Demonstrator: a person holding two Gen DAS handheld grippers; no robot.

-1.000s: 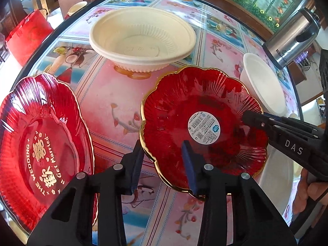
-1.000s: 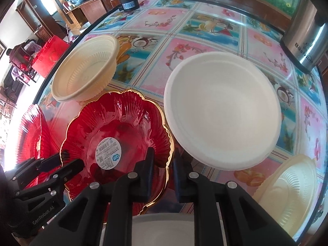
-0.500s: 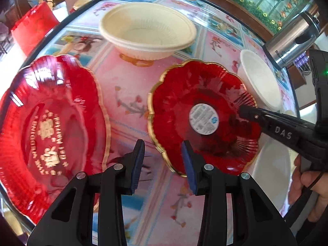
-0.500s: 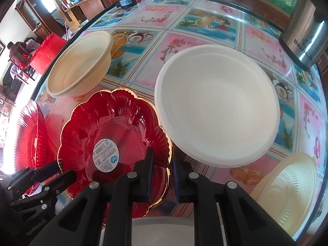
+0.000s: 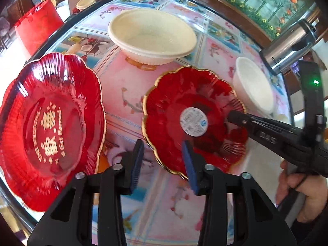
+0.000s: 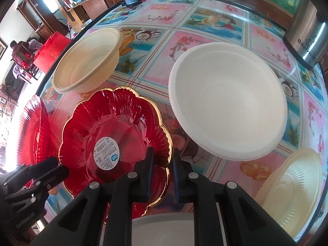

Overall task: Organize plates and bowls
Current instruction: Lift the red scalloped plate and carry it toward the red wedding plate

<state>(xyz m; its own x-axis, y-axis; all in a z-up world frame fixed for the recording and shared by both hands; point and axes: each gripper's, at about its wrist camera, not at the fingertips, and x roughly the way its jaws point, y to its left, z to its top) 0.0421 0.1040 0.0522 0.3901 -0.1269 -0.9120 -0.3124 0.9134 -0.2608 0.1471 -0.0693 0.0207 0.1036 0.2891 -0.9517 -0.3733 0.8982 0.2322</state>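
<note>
While steeply downturned, right hand-held gripper [image 6: 161,170] pinching gold-rimmed plate [image 6: 114,135].

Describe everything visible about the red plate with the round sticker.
The red plate is see-through, glass-like, with a scalloped flower-shaped rim edged in gold and fine ribs running out from its middle. A round white barcode sticker sits at its centre. It lies near the table's edge, between a cream bowl and a white bowl. The right tongs are shut on its rim, one finger inside, one outside. The left tongs stand open by its other edge, gripping nothing.
</note>
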